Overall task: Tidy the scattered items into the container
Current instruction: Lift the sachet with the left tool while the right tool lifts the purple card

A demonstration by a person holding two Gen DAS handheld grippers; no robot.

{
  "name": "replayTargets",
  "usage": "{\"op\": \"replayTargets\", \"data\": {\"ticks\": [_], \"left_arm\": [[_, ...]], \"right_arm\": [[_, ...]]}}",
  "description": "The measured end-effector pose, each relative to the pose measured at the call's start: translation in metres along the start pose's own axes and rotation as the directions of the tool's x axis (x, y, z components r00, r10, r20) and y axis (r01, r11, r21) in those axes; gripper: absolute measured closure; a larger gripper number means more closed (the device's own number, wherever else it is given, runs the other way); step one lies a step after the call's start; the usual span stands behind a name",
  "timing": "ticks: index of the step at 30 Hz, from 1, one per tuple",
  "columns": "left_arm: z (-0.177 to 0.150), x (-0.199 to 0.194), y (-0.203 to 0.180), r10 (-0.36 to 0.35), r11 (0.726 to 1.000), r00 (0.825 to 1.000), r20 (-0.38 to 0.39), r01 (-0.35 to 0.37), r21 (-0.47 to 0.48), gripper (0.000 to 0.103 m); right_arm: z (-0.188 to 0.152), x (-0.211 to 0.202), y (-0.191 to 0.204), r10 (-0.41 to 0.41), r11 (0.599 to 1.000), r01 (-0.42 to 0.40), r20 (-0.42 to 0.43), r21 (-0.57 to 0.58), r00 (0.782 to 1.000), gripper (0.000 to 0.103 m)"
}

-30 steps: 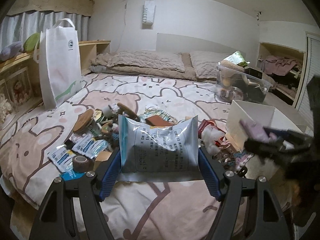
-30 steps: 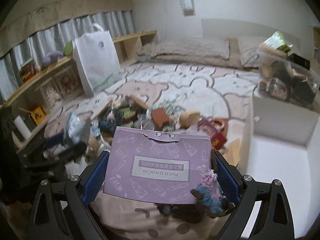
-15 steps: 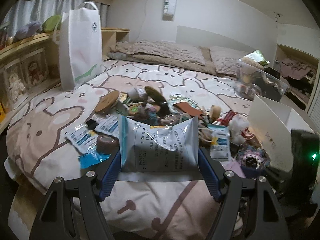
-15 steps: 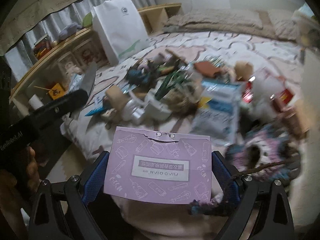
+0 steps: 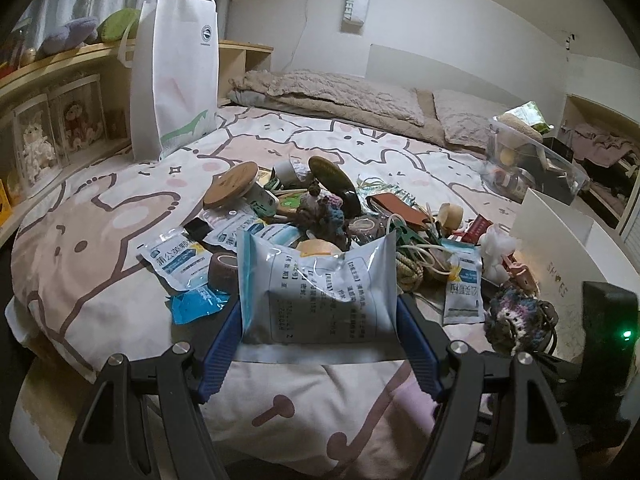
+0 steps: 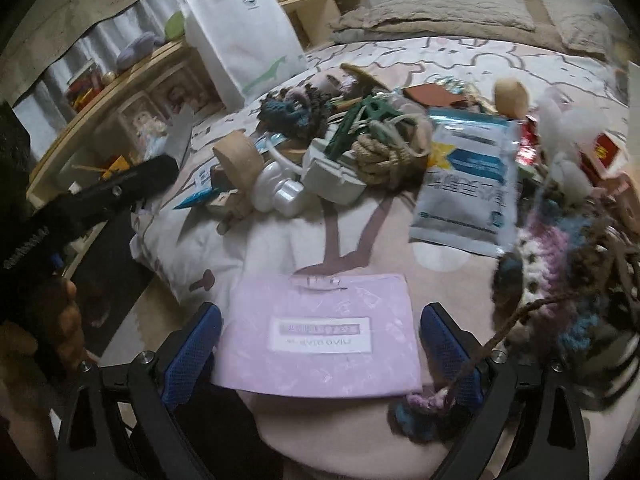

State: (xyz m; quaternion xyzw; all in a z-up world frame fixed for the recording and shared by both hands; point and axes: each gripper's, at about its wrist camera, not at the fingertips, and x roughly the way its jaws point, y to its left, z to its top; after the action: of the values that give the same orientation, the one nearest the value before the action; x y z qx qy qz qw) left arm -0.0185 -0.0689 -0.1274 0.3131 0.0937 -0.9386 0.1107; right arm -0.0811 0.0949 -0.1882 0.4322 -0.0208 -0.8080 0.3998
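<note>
Left gripper (image 5: 320, 320) clamped on a foil pouch (image 5: 318, 286), right gripper (image 6: 320, 348) just opening around the purple packet (image 6: 320, 344); carry the pouch toward the white box (image 5: 560, 248) at three o'clock.

Pouch in my left gripper (image 5: 318, 312): glossy plastic film, crinkled.
Lilac packet (image 6: 318, 338): matt, smooth, paper-like.
My finger pads (image 6: 194, 354): blue, ribbed, rubbery.
Round lid (image 5: 231, 189): pale wood, matt.
Crocheted piece (image 5: 516, 316): rough yarn.
Bedspread (image 5: 100, 240): soft matt cloth.
Tote bag (image 5: 176, 76): white, matt.

Lilac packet (image 6: 320, 340) flat, seemingly released.
</note>
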Motion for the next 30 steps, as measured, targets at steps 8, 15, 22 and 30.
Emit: {"op": "replayTargets", "data": {"ticks": [8, 15, 22, 30], "left_arm": [[-0.004, 0.005, -0.001, -0.013, 1.000, 1.000, -0.013, 0.013, 0.000, 0.028], [-0.005, 0.006, 0.000, -0.010, 1.000, 1.000, -0.019, 0.010, -0.002, 0.028], [-0.006, 0.005, 0.003, -0.003, 1.000, 1.000, -0.021, 0.003, -0.001, 0.028], [-0.005, 0.004, 0.003, -0.004, 1.000, 1.000, -0.019, 0.004, 0.001, 0.028]], "right_arm": [[-0.011, -0.008, 0.011, -0.069, 0.995, 0.070, 0.013, -0.064, 0.998, 0.000], [-0.014, 0.012, 0.029, -0.184, 0.966, 0.178, -0.015, -0.188, 0.983, 0.000], [-0.016, 0.028, 0.039, -0.256, 0.937, 0.239, -0.036, -0.255, 0.966, 0.000], [-0.021, 0.033, 0.047, -0.329, 0.893, 0.300, -0.030, -0.334, 0.944, 0.007]]}}
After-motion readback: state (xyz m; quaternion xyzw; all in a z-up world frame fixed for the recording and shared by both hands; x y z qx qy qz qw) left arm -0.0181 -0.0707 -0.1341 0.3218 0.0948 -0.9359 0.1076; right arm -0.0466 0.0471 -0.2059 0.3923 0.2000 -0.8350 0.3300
